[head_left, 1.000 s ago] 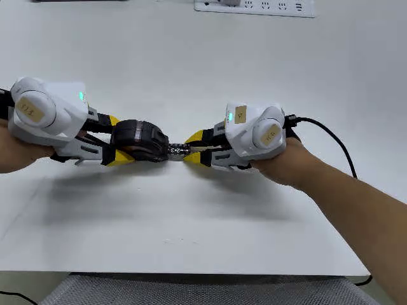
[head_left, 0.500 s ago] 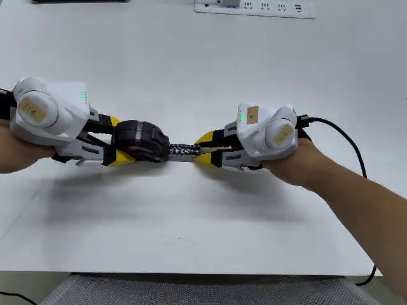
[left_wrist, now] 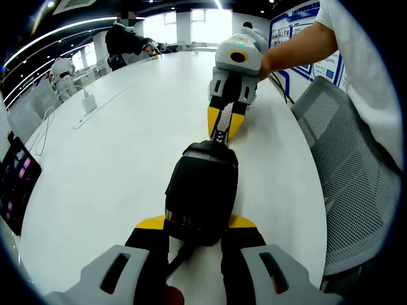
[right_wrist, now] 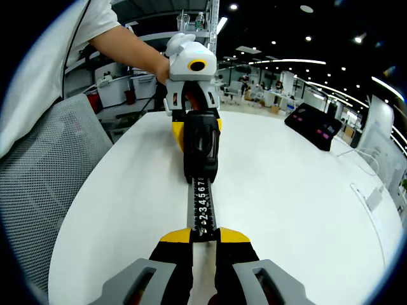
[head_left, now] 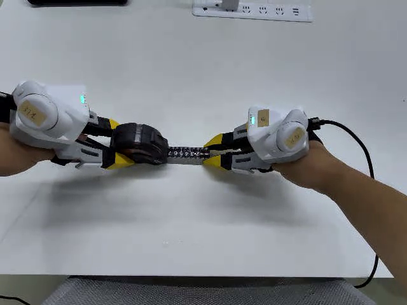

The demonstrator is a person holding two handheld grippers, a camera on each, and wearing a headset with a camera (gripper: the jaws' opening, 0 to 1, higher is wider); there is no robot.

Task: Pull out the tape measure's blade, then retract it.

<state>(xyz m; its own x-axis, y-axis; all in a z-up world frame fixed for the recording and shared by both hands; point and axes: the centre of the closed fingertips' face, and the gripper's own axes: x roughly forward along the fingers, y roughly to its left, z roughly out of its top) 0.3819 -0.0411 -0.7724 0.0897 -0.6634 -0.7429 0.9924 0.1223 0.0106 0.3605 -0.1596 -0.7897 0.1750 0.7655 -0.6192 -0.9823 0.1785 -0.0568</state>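
Observation:
A black tape measure point(head_left: 141, 143) sits just above the white table, held by my left gripper point(head_left: 116, 141), whose yellow-tipped jaws are shut on its case point(left_wrist: 201, 196). A short length of numbered blade point(head_left: 186, 153) runs out of the case to the right. My right gripper point(head_left: 214, 150) is shut on the blade's end. In the right gripper view the blade point(right_wrist: 201, 206) stretches from my right gripper point(right_wrist: 203, 237) to the tape measure point(right_wrist: 201, 148), with the left gripper point(right_wrist: 196, 125) behind it. In the left gripper view the right gripper point(left_wrist: 224, 122) pinches the blade past the case.
A white power strip point(head_left: 252, 9) lies at the table's far edge, with a dark object point(head_left: 76, 2) to its left. A black cable point(head_left: 350, 147) trails from the right gripper over the table. A mesh chair point(head_left: 203, 290) stands below the near table edge point(head_left: 191, 274).
My right gripper has moved right, away from the case, drawing out more of the blade. The left gripper and case have stayed in place.

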